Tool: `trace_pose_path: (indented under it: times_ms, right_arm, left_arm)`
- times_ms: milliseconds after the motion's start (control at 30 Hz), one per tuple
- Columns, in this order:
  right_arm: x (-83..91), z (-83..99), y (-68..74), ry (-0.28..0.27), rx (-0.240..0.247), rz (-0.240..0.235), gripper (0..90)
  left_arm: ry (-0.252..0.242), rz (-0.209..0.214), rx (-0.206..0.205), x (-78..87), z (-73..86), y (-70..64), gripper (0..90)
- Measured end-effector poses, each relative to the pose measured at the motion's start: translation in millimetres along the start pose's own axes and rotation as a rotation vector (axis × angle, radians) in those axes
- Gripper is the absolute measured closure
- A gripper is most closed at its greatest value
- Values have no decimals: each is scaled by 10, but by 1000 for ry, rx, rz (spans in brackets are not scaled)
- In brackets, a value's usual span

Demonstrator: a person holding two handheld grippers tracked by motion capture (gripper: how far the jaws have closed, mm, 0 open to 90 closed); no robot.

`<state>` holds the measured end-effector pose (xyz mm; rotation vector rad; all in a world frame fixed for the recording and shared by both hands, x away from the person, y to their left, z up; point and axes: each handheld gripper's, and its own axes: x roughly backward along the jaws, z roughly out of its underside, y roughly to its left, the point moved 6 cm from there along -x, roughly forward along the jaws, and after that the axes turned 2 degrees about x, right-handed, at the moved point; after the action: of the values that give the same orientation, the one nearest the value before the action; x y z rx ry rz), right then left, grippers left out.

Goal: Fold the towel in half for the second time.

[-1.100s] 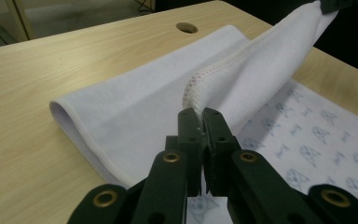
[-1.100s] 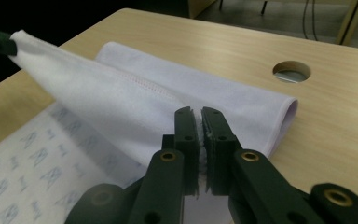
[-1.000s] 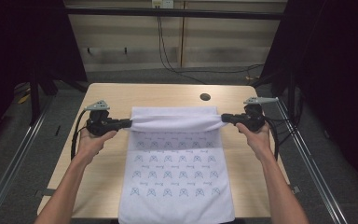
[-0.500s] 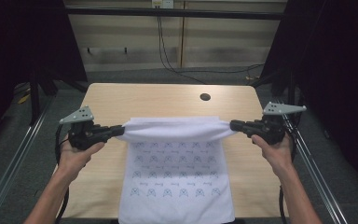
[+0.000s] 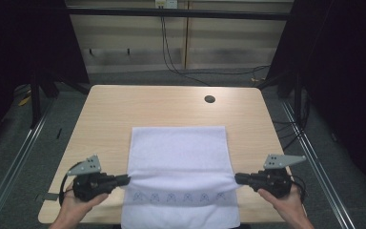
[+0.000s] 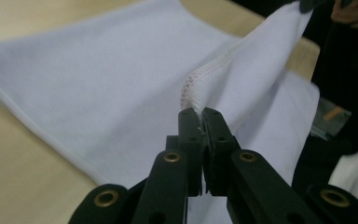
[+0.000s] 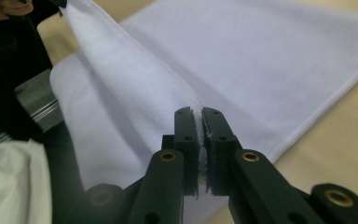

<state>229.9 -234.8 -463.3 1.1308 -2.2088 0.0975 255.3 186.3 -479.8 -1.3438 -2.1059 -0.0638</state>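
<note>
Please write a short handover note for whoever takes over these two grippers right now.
Left gripper: shut on the towel's left corner, lifted just off the table.
Right gripper: shut on the towel's right corner, at matching height.
Towel: white, far part flat on the table; the held edge is folded toward the near side, with a strip of printed pattern showing beneath it, and the near end hangs over the table edge.
Done: fold carried most of the way over.
Left: probably lay the held edge down on the near end, square it up, release both grippers.
</note>
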Motion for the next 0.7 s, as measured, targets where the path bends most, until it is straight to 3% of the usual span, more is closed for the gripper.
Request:
trace_pose_path:
  times_ms: [67, 200, 233, 267, 300, 367, 400, 467, 500, 567, 633, 700]
  right_arm:
    - [-51, 194, 21, 40, -30, -18, 848]
    - [-164, 519, 138, 152, -33, -63, 808]
    - [-168, 547, 167, 163, -26, -70, 806]
    - [-146, 600, 258, 178, -25, -105, 797]
    - [-125, 618, 296, 170, -6, -97, 796]
    - [-92, 619, 330, 160, 8, -93, 786]
    - [-59, 610, 375, 146, 9, -114, 782]
    - [-12, 602, 441, 129, 2, -130, 759]
    - [-4, 614, 468, 133, 8, -144, 734]
    - [23, 616, 483, 122, 7, -123, 654]
    - [61, 619, 473, 117, 5, -127, 654]
    - [80, 607, 432, 88, -21, -125, 657]
  left_arm:
    - [42, 11, 5, -49, 142, -23, 873]
    - [128, 36, -4, -122, 325, -59, 852]
    - [159, 42, -23, -137, 386, -119, 848]
    - [173, 53, -40, -127, 408, -152, 836]
    - [173, 53, -40, -127, 408, -152, 820]
    - [170, 46, -84, -82, 412, -220, 819]
    - [166, 75, -82, -52, 400, -258, 814]
    - [148, 77, -86, 13, 374, -308, 801]
    - [141, 97, -85, 41, 372, -334, 776]
    - [123, 101, -80, 98, 369, -347, 746]
    - [121, 125, -82, 143, 380, -338, 713]
    - [92, 112, -72, 172, 363, -293, 693]
